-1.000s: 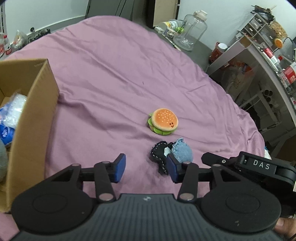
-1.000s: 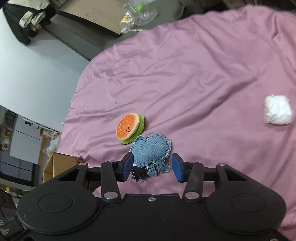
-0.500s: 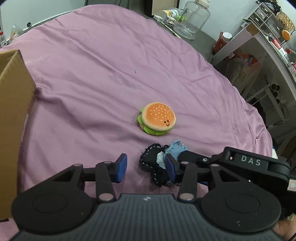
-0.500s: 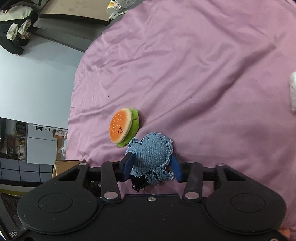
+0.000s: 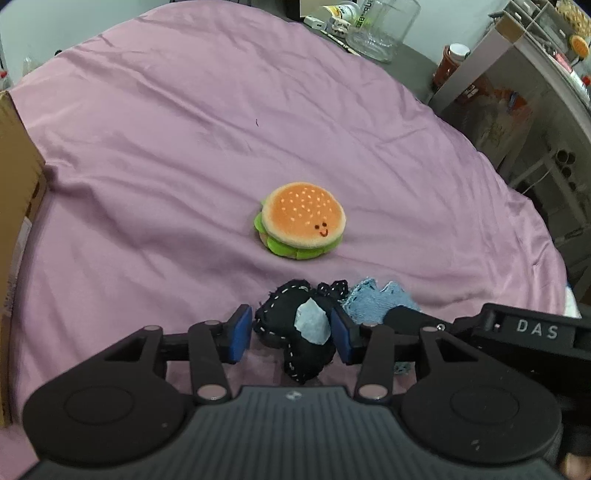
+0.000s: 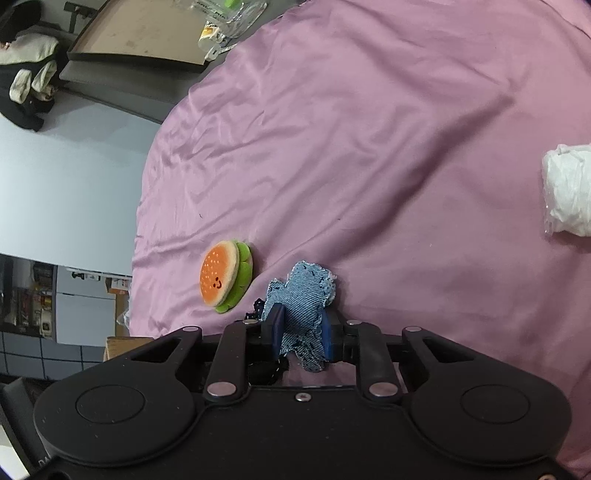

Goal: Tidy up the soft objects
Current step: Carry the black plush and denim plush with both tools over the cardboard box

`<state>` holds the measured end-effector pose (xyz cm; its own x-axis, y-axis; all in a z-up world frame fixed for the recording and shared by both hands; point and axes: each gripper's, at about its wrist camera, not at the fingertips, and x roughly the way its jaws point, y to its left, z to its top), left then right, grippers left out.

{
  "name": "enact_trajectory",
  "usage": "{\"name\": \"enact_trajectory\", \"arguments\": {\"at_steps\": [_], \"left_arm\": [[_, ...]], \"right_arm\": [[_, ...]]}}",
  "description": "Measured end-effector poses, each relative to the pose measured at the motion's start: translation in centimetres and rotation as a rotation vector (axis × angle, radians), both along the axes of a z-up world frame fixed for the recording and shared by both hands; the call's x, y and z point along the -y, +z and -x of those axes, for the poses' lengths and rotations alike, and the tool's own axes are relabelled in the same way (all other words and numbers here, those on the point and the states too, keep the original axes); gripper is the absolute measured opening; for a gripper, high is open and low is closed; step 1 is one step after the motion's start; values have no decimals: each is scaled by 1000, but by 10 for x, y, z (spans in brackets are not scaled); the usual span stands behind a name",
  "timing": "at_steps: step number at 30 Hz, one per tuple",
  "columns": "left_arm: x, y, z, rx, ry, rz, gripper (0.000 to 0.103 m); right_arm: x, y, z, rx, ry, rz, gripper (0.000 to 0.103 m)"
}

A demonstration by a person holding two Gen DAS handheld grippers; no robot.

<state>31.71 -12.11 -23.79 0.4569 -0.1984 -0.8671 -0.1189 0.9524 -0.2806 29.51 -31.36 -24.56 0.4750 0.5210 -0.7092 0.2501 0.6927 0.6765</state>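
Observation:
A black stitched plush (image 5: 291,325) with a white tag lies on the purple cloth between the open fingers of my left gripper (image 5: 290,334). Beside it a blue denim plush (image 5: 376,297) is squeezed in my right gripper (image 6: 301,330), which is shut on the denim plush (image 6: 304,295). A burger plush (image 5: 301,223) sits on the cloth just beyond both; in the right wrist view the burger plush (image 6: 223,277) lies left of the denim one.
A cardboard box (image 5: 16,177) stands at the left edge. A white plastic bundle (image 6: 569,195) lies on the cloth at the right. A glass jar (image 5: 384,29) and shelving (image 5: 517,92) stand beyond the cloth's far edge.
My right gripper has closed on the denim plush. My left gripper has moved forward and right so that the black plush now lies between its fingers, and the box has slid out to the left.

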Motion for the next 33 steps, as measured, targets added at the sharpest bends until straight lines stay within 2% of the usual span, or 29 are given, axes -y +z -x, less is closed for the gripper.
{"name": "enact_trajectory", "arguments": {"at_steps": [1,2,5,7,15,21,33], "left_arm": [[1,1,0,3,2,1,44],[2,3,1,4,0,2,35],[0,7,4,-4,4,19,20],[-1,11,8,0,7,8,19],[-19,36,28,16,33,9,18],[-35,64,47,64,41,5,18],[-84,109,80,148,97,23,18]], "right_arm": [[0,0,0,0,0,0,21],[1,0,1,0,1,1,21],[-2,3,2,3,10,15,21],[-2,5,5,6,12,7,20],[-8,32,22,67,21,36,19],[-17,57,38,97,6,43,19],[-61,117,67,194,48,70,19]]}}
